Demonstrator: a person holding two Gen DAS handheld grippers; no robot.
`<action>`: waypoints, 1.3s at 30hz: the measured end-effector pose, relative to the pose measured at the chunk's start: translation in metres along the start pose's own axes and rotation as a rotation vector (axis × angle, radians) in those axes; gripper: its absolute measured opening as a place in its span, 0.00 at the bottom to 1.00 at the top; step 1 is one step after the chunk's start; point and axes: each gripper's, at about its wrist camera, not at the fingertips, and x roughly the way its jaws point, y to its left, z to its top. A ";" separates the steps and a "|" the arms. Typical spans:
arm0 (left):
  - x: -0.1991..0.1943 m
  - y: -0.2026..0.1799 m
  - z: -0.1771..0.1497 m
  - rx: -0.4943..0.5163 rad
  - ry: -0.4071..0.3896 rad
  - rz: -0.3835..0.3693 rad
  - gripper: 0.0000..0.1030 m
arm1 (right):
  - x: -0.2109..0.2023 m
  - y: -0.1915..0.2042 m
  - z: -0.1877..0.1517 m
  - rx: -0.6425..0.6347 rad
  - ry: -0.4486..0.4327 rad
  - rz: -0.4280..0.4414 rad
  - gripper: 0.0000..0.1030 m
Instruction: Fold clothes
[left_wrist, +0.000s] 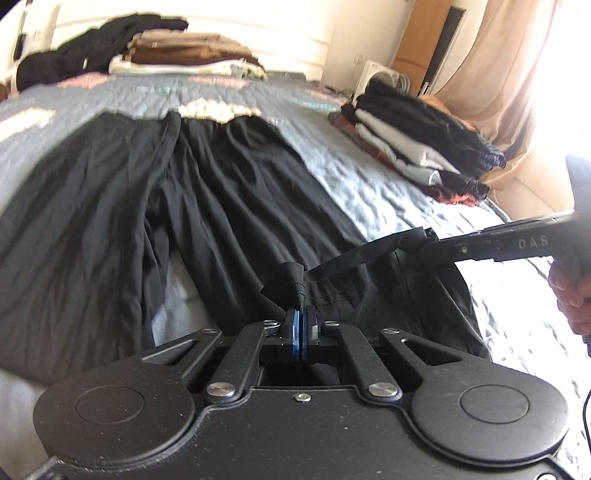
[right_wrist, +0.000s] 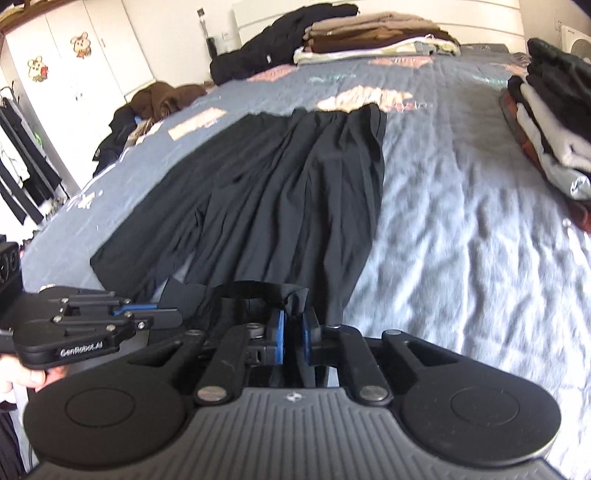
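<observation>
Left gripper (left_wrist: 302, 320): pads pressed together, pinching hem corner of black trousers (left_wrist: 236, 184). Right gripper (right_wrist: 291, 328): blue pads clamped on same hem edge, fabric bunched between them. I see both grippers side by side at near end, hem lifted off bed (right_wrist: 461, 240). Rest of trousers lies flat along grey quilt, waistband at far end. Folded stack (left_wrist: 417, 147) at right edge of bed; second pile (right_wrist: 373, 37) by headboard.

Grey quilted bedspread (right_wrist: 461, 221), white wardrobe (right_wrist: 74, 74) with mouse stickers, beige curtain (left_wrist: 517, 74), white headboard (left_wrist: 258, 33)
</observation>
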 end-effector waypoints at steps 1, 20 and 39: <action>-0.003 0.001 0.004 0.003 -0.018 0.002 0.01 | -0.002 0.000 0.003 0.003 -0.012 0.004 0.09; 0.117 0.063 0.165 0.198 -0.129 0.160 0.01 | 0.101 -0.046 0.179 -0.036 -0.167 -0.106 0.09; 0.260 0.120 0.241 0.310 -0.077 0.345 0.04 | 0.246 -0.098 0.266 -0.044 -0.173 -0.332 0.30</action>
